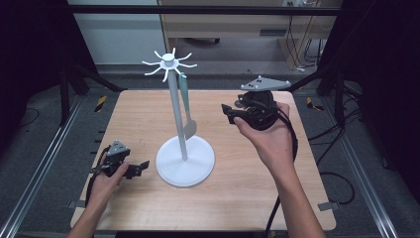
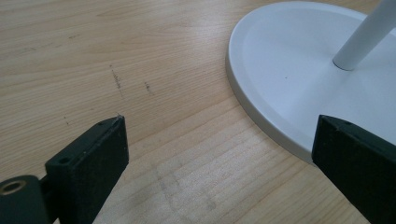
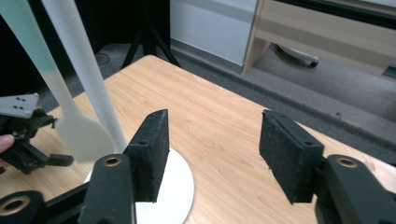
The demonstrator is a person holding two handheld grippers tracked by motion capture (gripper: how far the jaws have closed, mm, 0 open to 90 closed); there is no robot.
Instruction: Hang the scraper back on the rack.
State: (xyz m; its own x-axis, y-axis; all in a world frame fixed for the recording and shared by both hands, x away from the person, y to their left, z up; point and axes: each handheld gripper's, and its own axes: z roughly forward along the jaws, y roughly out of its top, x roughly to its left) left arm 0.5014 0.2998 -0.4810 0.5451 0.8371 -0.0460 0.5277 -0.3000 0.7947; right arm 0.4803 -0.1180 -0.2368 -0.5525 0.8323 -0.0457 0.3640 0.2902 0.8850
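From above, the white hook stand (image 1: 184, 158) sits mid-table with a pale green spatula (image 1: 187, 106) hanging off one hook, the left gripper (image 1: 142, 165) resting just beside its base, the right gripper (image 1: 227, 111) held aloft to its right. Left gripper view: jaws apart, nothing between, stand base at the right. Right gripper view: jaws apart and empty, spatula blade at the left against the pole
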